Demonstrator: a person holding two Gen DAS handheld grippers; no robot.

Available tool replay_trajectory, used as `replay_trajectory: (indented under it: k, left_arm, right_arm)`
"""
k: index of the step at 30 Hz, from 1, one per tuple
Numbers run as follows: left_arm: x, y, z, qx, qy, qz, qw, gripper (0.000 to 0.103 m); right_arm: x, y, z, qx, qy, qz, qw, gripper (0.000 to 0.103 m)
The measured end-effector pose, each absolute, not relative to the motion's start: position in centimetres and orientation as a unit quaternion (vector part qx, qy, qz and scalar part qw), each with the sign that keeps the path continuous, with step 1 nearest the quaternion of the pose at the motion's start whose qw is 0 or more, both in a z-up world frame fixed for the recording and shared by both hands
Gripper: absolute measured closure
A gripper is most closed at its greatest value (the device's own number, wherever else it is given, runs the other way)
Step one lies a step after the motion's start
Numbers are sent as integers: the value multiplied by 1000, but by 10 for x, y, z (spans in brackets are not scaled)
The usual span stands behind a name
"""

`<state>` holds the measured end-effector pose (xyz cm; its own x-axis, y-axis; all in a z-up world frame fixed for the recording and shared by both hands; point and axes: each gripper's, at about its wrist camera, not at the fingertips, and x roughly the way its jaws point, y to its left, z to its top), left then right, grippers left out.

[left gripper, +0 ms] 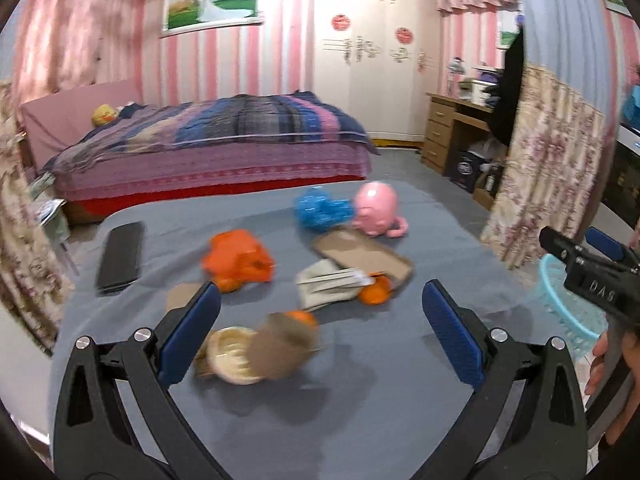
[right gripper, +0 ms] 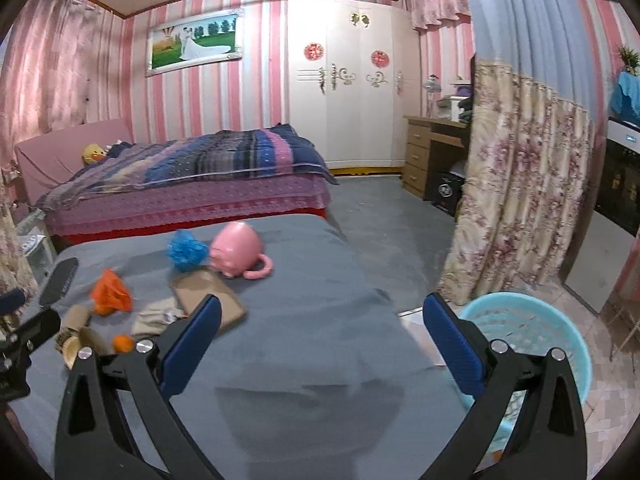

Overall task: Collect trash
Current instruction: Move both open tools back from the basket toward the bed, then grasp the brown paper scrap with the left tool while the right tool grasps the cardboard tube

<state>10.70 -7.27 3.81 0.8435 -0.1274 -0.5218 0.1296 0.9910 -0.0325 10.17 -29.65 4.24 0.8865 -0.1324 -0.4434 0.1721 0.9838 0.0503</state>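
Left tool (left gripper: 322, 312) is spread wide with nothing in it, hovering over the blurry cardboard scraps (left gripper: 256, 350) and orange peel (left gripper: 374, 292) on the grey desk (left gripper: 360, 400). Right tool (right gripper: 322, 318) is gaping and empty too, blue basket (right gripper: 532, 344) just off the desk's right edge

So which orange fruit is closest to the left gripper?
The orange peeking out behind the brown paper roll, nearest the left gripper. The other one sits farther back, by the cardboard.
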Motion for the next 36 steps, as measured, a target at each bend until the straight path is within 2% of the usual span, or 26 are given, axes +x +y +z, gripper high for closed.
replay_trajectory:
  k: [9,19,26,34,35,36]
  left_arm:
    - [103,0,12,-14,285,-7,959,6]
    - [110,73,-50,-54,345,48,936,6]
    - [131,75,-71,-72,368,48,926,6]
    - [154,59,-61,-88,350,21,933,6]
    - [157,56,-61,-85,348,20,934,7]
    - [162,52,-63,-82,350,15,933,15]
  right_arm:
    - [125,-251,5,19,235,-59,970,5]
    - [142,-238,-18,-15,250,-66,966,5]
    - [151,-237,-26,-20,263,-81,961,5]
    - [159,-239,-31,-23,277,-84,957,5]
    - [159,-239,-31,-22,277,-83,957,5]
    - [160,-238,-31,-23,278,-81,957,5]
